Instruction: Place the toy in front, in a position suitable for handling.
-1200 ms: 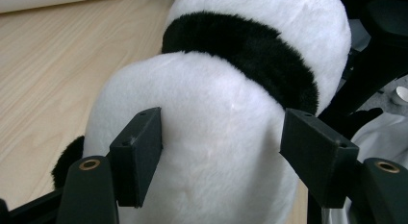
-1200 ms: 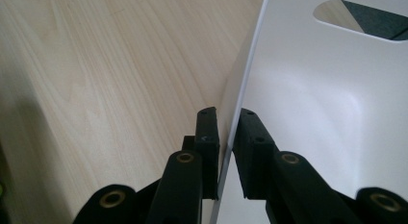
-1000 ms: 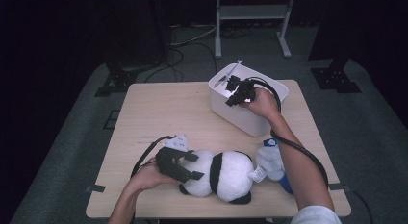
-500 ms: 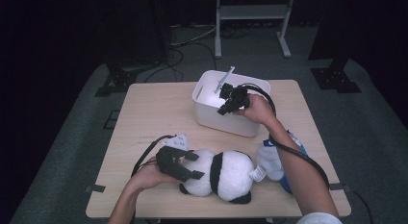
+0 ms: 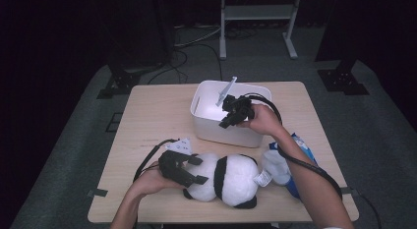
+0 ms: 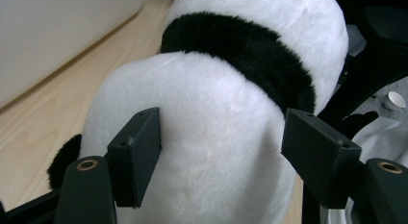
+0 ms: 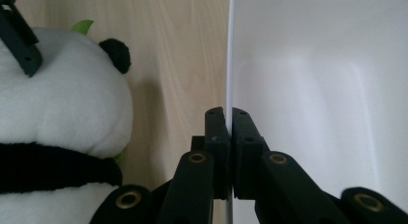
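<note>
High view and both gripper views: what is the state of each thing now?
White plastic bin: upright on the table, its near wall pinched.
Right gripper: shut on the bin wall.
Black-and-white plush panda: lying on the table.
Left gripper: its fingers touching both sides of the panda.
Blue-and-white package: lying by the panda.

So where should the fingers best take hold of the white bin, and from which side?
At the thin upright wall of the white bin, coming down from above with one finger inside and one outside. The open top leaves the rim free, and the right gripper already pinches it this way.
</note>
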